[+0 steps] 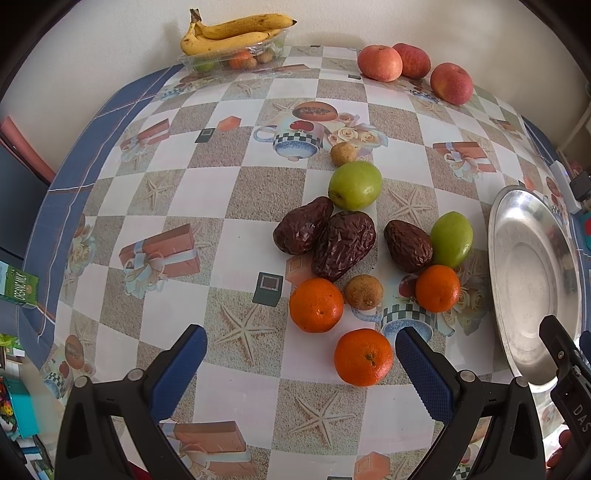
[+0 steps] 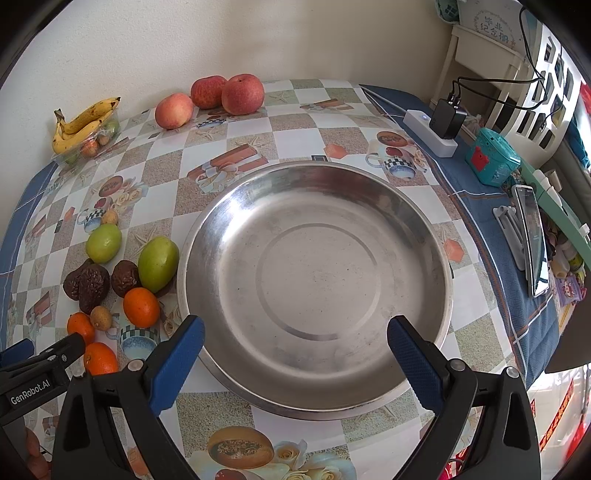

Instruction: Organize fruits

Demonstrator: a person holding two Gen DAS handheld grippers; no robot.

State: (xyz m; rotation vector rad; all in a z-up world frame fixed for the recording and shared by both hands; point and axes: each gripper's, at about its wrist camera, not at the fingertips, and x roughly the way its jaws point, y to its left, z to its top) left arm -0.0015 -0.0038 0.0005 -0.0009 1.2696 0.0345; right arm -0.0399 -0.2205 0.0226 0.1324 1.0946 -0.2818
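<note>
While spread wide with nothing between the blue pads, left gripper (image 1: 301,349) above the checked tablecloth (image 1: 207,192), just short of a loose cluster of fruit. Nearest the right pad, an orange (image 1: 363,357); two more oranges (image 1: 316,305) (image 1: 437,288) just beyond, a small brown round fruit (image 1: 363,292) between them. Behind those, three wrinkled dark dates (image 1: 343,245), two touching and one apart beside a green fruit (image 1: 451,239); another green fruit (image 1: 355,184) and a second small brown one (image 1: 343,153) farther back. Right gripper (image 2: 295,334) likewise wide apart and empty, poised over the near rim of a bare steel plate (image 2: 317,206), the fruit cluster just left of that plate. At the far edge by the wall, three red apples (image 2: 242,93) and, well apart, a clear tray (image 1: 236,61) of small fruit with bananas (image 1: 232,31) on top.
</note>
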